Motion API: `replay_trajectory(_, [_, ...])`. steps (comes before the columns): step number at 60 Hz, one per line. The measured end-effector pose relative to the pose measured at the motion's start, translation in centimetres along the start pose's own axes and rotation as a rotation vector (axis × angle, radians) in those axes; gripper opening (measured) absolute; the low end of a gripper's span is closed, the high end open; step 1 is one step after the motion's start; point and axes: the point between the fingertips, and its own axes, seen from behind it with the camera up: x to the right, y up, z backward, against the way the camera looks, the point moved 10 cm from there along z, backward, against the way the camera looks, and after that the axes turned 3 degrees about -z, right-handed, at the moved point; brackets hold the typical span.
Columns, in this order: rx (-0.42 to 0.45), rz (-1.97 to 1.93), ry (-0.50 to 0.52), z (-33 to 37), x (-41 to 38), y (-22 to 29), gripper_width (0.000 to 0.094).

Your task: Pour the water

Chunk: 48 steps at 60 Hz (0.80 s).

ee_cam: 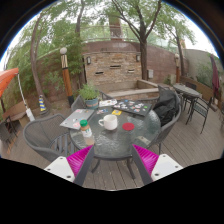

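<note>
While the tongs (pixel 112 160) hang above the scene at the bottom centre of the frame, the rest reads as follows.
Tongs: spread wide, nothing between the fingers; the magenta pads (pixel 80 160) face each other across an open gap.
Desk: a round glass-topped patio desk (pixel 125 140) at the middle of the frame, just ahead of the fingertips.
Bottle: a small bottle with a green cap (pixel 86 129) stands upright at the left part of the desk, above the left finger.
Cup: a white cup (pixel 109 122) sits near the centre of the desk, just right of the bottle and apart from it.
Other desk items: papers (pixel 76 118) at left, a dark tray (pixel 133 107) at the far side, small red pieces (pixel 128 127) to the right of the cup.
Plant: a potted plant (pixel 89 96) at the far left edge of the desk.
Chairs: metal chairs (pixel 45 135) around the desk.
Background: a brick wall (pixel 112 65) and trees (pixel 60 30) in the upper half of the frame.
</note>
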Motion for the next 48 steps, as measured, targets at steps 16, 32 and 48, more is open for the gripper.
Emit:
replay_trajectory(16, [0.027,-0.003,-0.034,0.3,-2.5,1.0,0.0836])
replay_trajectory(32, [0.107,0.037,0.035,-4.5,-5.5,-2.7,0.0831])
replay_trajectory(48, [0.208,0.038,0.079,-19.9,-10.9,-5.2,0.0839])
